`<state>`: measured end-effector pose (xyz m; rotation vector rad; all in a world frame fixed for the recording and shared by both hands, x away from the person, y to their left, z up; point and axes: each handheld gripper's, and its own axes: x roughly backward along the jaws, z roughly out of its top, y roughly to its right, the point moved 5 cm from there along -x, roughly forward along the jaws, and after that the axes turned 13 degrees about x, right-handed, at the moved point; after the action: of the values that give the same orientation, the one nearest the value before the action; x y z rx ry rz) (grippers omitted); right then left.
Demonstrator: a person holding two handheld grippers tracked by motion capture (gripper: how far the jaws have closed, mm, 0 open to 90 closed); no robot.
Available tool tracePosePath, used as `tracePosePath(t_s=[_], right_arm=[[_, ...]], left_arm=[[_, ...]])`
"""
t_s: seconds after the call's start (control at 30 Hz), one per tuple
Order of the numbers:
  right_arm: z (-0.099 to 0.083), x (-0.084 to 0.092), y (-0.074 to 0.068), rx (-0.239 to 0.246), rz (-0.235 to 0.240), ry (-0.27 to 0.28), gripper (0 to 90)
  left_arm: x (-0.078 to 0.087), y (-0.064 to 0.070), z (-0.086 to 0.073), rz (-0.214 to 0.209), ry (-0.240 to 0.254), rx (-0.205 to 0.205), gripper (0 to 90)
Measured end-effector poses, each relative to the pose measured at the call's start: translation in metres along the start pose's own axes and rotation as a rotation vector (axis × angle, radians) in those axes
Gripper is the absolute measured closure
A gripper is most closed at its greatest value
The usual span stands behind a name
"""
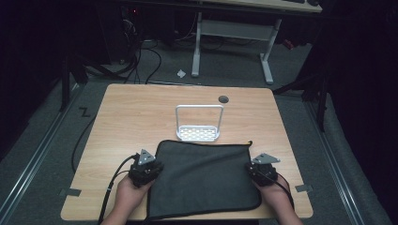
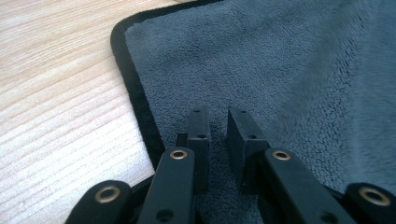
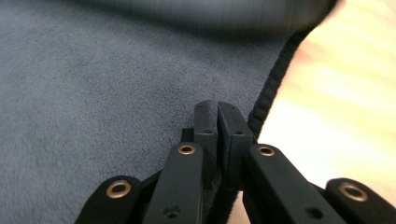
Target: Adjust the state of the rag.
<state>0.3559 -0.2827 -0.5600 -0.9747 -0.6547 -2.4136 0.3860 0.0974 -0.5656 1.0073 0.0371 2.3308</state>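
A dark grey cloth (image 1: 204, 176) with a black hem lies flat on the near half of the wooden table (image 1: 136, 112). My left gripper (image 1: 152, 169) rests at the cloth's left edge. In the left gripper view its jaws (image 2: 218, 114) stand slightly apart over the cloth (image 2: 289, 60), just inside the hem, with nothing pinched between them. At the cloth's right edge is my right gripper (image 1: 256, 172). In the right gripper view its jaws (image 3: 217, 106) are pressed together above the cloth (image 3: 93, 93), beside the hem (image 3: 273, 79). No fabric shows between its tips.
A white wire rack (image 1: 198, 133) with a tall handle stands just behind the cloth's far edge. A round cable hole (image 1: 223, 99) sits near the table's far side. Cables trail from both grippers off the near edge. A desk frame (image 1: 232, 51) stands on the floor beyond.
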Motion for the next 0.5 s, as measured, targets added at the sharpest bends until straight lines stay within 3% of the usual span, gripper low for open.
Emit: tracePosePath(t_s=[0.17,0.27,0.37,0.5], right_arm=[[-0.023,0.022,-0.005,-0.021,-0.002,-0.008,87.3],[-0.024,0.026,-0.006,-0.022,0.005,0.004,82.9],[-0.007,0.020,0.001,-0.030,-0.010,0.039,78.3],[0.019,-0.007,0.018,-0.043,-0.028,0.048,72.1]], left_arm=[[-0.001,0.000,0.001,0.007,0.003,-0.012,78.3],[-0.001,0.000,0.001,0.011,0.005,-0.005,75.8],[-0.002,-0.003,0.005,0.009,0.024,0.017,65.5],[-0.009,-0.010,0.013,0.001,0.036,0.049,60.6]])
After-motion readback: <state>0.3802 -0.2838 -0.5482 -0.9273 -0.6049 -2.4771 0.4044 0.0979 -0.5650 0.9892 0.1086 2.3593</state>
